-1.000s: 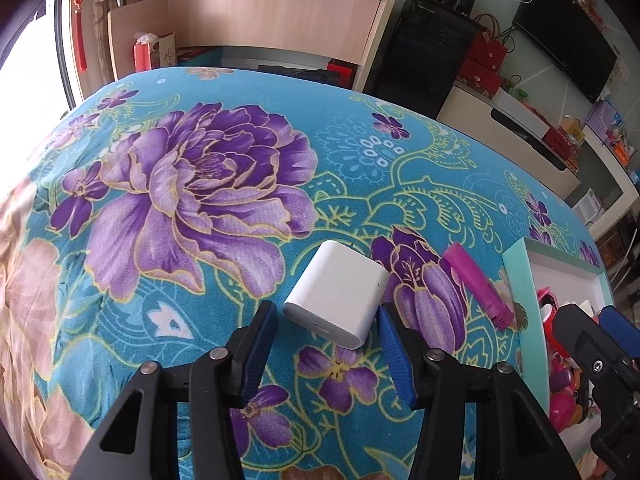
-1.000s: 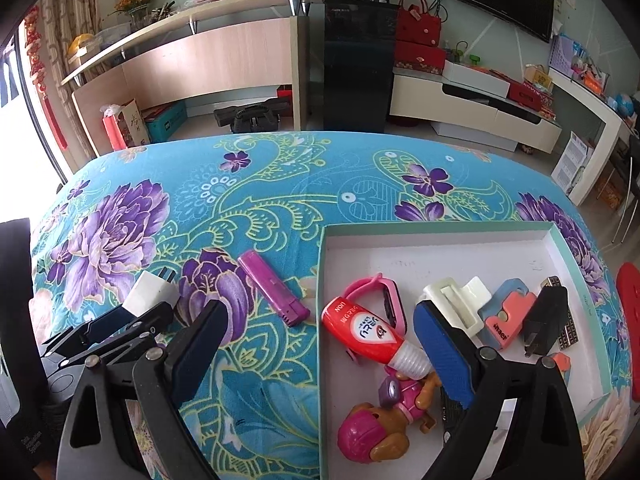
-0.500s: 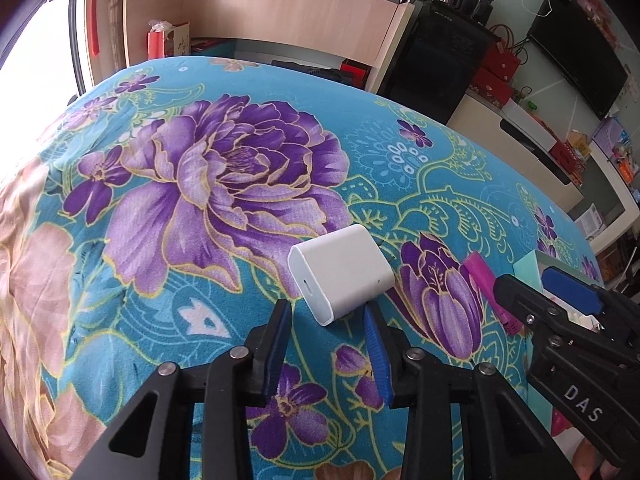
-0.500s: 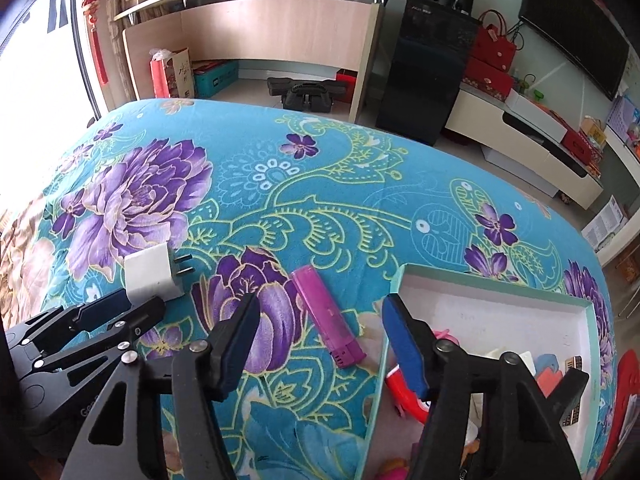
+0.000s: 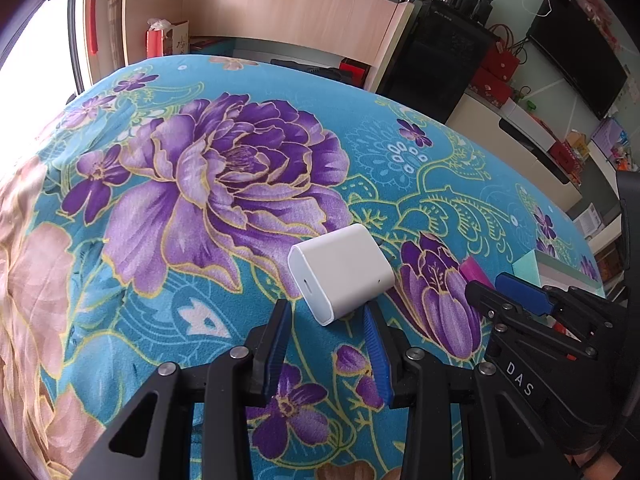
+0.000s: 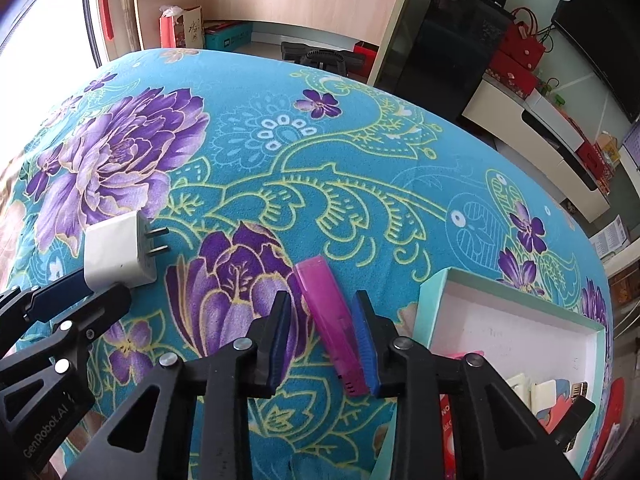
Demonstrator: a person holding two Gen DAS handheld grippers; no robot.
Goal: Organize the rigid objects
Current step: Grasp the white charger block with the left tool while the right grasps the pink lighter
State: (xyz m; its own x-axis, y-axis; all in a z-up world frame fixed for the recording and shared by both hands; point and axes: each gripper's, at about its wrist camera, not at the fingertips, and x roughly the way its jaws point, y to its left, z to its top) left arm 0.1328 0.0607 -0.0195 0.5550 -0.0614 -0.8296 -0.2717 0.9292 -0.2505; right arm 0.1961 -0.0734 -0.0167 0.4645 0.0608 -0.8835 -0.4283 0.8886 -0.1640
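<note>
A counter under a teal cloth printed with purple flowers (image 6: 360, 128) carries a shallow white tray with a mint-green rim (image 6: 430, 300), which sits at its near right. A few small items, cream, red and black, lie in the tray's near corner, cut off by the edge of the view.

Just left of the tray's rim a flat, translucent magenta plastic stick (image 6: 320, 288) lies on the cloth, its far end slanting away from the tray. The right gripper (image 6: 322, 296) points steeply down over it with the stick's near half between its blue pads. Its jaws have just been closing and now stand narrow. The right-hand pad lies against the stick's edge, while a strip of cloth shows between the stick and the left-hand pad, so it has no hold on the stick.

Well left of the tray, beyond the stick and a purple bud, is a white, square plastic plug-in charger (image 5: 340, 272), its two metal prongs pointing toward the tray side. The left gripper (image 5: 326, 306) has also been closing. Its jaws are partly closed around the charger's near corner. The pads look close enough to be pinching that corner, but I cannot tell from either view whether both actually press on it.
</note>
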